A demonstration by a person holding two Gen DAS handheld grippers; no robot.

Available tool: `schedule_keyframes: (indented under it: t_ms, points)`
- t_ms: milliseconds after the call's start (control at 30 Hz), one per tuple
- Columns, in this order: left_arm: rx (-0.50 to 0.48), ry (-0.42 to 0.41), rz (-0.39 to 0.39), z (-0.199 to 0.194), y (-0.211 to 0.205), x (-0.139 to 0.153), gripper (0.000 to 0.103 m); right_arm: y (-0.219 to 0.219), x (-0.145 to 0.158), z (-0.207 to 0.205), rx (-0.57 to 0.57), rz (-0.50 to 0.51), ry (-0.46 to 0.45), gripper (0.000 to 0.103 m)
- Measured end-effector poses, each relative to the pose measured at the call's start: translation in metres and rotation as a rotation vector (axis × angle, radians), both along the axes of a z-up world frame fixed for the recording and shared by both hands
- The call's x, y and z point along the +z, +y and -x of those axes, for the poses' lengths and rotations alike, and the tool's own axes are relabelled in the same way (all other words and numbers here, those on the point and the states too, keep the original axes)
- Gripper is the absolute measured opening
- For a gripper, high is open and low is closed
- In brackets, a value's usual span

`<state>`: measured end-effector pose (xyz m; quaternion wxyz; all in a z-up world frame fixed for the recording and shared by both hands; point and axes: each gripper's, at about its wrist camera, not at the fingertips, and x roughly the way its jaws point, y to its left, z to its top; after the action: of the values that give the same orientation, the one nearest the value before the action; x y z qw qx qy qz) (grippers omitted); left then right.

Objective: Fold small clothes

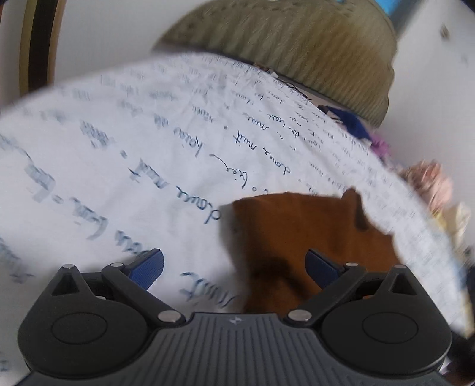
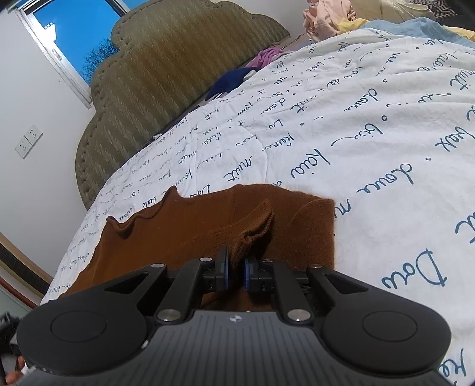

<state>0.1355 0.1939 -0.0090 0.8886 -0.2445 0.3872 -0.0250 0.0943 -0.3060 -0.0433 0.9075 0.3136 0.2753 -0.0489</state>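
Left gripper: the left gripper (image 1: 234,267) has its blue-padded fingers (image 1: 148,268) spread wide with nothing between them, released, hanging over the bed.
Right gripper: the right gripper (image 2: 236,271) has its jaws nearly together; a raised fold of brown knit sits in the narrow gap, but I cannot tell whether the pads actually press on it.
Garment: the small rust-brown knitted garment (image 2: 207,225) lies spread on the bed directly under and ahead of the right gripper; a ribbed cuff-like piece (image 2: 255,225) stands up just beyond the fingertips, and a wavy ruffled edge runs off to the gripper's left.
Garment from the left side: the same brown knit (image 1: 297,231) lies under the left gripper's right finger and ahead of it; the left finger is over bare quilt.
Bedding: a white quilt printed with dark blue handwriting (image 2: 371,133) stretches away ahead of both grippers.
Headboard: an olive-green scalloped upholstered headboard (image 2: 166,74) stands far ahead and left of the right gripper.
Other laundry: a heap of pink, yellow and pale blue clothes (image 2: 341,17) sits far ahead to the right; a dark blue cloth (image 2: 234,78) and a purple one (image 2: 267,56) lie near the headboard.
Window: blue sky shows through a window (image 2: 77,32) at the upper left.
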Motion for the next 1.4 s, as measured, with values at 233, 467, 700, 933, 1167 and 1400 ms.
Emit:
schedule_keyframes:
  t_ms: [233,467,700,933,1167,1400]
  points:
    - [-0.003,0.035,0.228,-0.044,0.015,-0.017,0.042,-0.001,-0.001,-0.002,0.009,0.011,0.004,0.015]
    - [-0.029,-0.011,0.122,-0.053,-0.004,-0.010,0.007,-0.001,-0.001,-0.002,0.016,0.018,0.002,0.015]
    - [-0.088,-0.109,-0.220,-0.061,-0.032,0.015,0.007,0.005,0.005,-0.009,0.023,0.091,0.008,0.019]
    - [-0.019,-0.108,-0.387,-0.052,-0.038,0.018,0.011,0.011,0.021,0.011,-0.028,0.202,-0.024,0.037]
    - [-0.062,-0.152,-0.544,-0.005,-0.064,0.033,0.032,0.036,0.045,0.040,0.068,0.332,-0.082,0.062]
    - [-0.114,-0.128,-0.756,0.019,-0.079,-0.010,0.073,0.079,0.024,0.039,0.201,0.571,0.054,0.077]
